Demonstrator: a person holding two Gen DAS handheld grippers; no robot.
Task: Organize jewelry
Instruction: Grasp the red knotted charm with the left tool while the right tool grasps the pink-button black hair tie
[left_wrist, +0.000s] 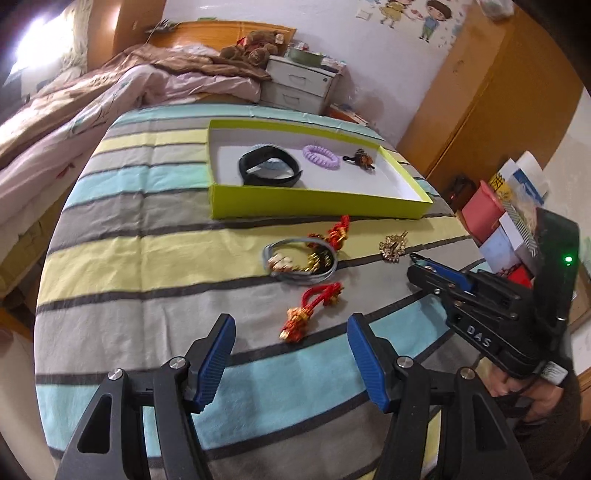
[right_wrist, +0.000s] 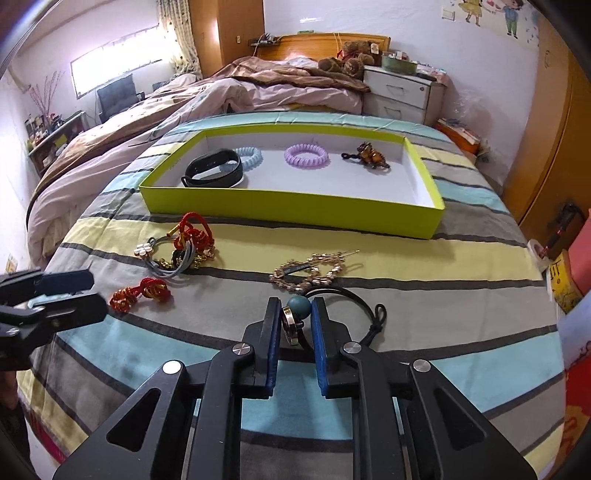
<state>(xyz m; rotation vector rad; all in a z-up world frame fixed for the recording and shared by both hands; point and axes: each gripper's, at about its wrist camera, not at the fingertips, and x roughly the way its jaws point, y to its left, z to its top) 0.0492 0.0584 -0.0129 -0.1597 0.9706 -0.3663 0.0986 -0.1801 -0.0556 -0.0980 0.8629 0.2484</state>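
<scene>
My right gripper (right_wrist: 295, 302) is shut on a black hair tie (right_wrist: 354, 299), pinching its teal bead (right_wrist: 300, 305) and round metal charm between the blue pads; the cord loops off to the right on the striped cloth. My left gripper (left_wrist: 291, 321) is open, with nothing between its pads, hovering over a red knotted charm (left_wrist: 314, 306). Beyond lie a grey hair-tie bundle (left_wrist: 299, 258), a second red knot (left_wrist: 338, 230) and a gold brooch (left_wrist: 391, 245). The lime-green tray (right_wrist: 295, 210) holds a black band (right_wrist: 214, 168), a blue coil (right_wrist: 251, 155), a purple coil (right_wrist: 306, 155) and a brown clip (right_wrist: 369, 155).
The striped tablecloth (right_wrist: 406, 266) covers the table. An unmade bed (right_wrist: 221, 96) and a white nightstand (right_wrist: 399, 96) stand behind the tray. A wooden wardrobe (left_wrist: 491, 110) and stacked boxes (left_wrist: 498, 229) stand at the right.
</scene>
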